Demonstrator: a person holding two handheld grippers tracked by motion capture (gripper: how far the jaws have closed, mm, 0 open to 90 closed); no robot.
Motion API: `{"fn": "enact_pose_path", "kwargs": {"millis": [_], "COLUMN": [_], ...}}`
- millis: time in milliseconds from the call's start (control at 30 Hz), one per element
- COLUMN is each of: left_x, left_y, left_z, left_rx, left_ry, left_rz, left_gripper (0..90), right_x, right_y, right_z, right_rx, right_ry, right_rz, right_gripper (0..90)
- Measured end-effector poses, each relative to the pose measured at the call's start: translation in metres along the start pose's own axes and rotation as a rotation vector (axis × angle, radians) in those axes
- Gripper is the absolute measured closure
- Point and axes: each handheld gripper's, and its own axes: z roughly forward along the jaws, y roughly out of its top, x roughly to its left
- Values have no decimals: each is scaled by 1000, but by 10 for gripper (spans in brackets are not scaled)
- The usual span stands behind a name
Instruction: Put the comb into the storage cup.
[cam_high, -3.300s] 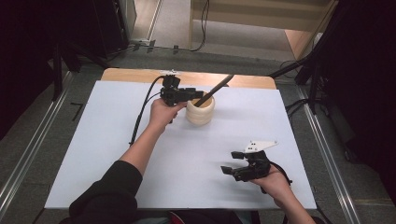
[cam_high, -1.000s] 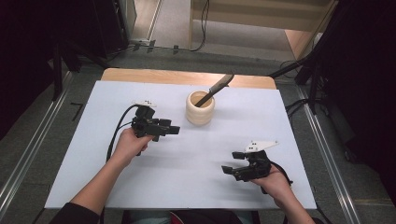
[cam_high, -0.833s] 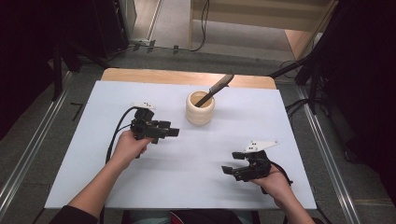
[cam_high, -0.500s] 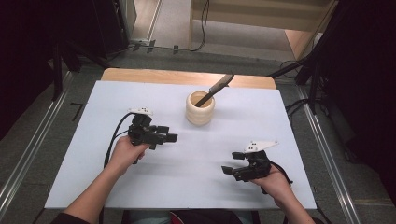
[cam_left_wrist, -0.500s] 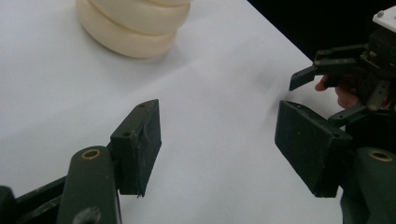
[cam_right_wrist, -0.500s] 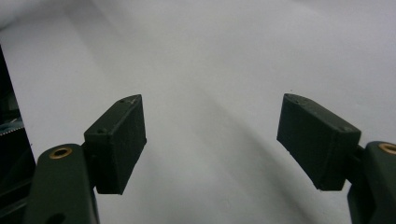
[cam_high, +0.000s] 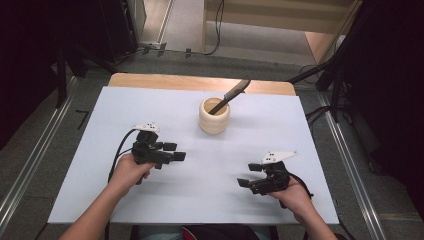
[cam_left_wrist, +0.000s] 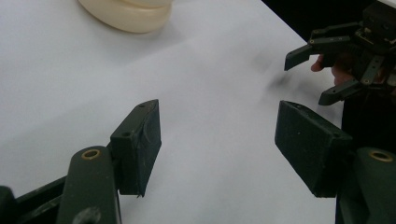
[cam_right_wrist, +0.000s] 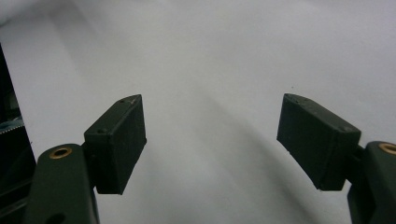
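1. At the lower right of the high view, the right gripper (cam_high: 250, 177) rests low over the white table (cam_high: 310, 150), its jaws spread apart with nothing between them.
2. At the lower left, the left gripper (cam_high: 175, 151) hangs released too, jaws wide and empty, aimed toward the frame's right.
3. Farther back, just above centre, the cream cup (cam_high: 214, 116) stands upright, well apart from both grippers.
4. A dark spatula (cam_high: 231, 94) leans in the cup, handle poking out toward the upper right.
5. The spatula looks stiff and light; its free handle is probably the best hold. The cup seems rigid but smooth, so it could tip.
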Motion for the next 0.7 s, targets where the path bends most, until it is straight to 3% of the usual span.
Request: {"fn": "enact_pose_path", "kwargs": {"millis": [700], "left_x": [-5], "left_y": [-25], "left_z": [-19], "left_rx": [25], "left_ry": [36], "left_rz": [0], "left_gripper": [320], "right_x": [-2], "right_y": [0], "right_z": [0], "right_rx": [-1], "right_ry": [-5], "right_rz": [2], "right_gripper": [219]}}
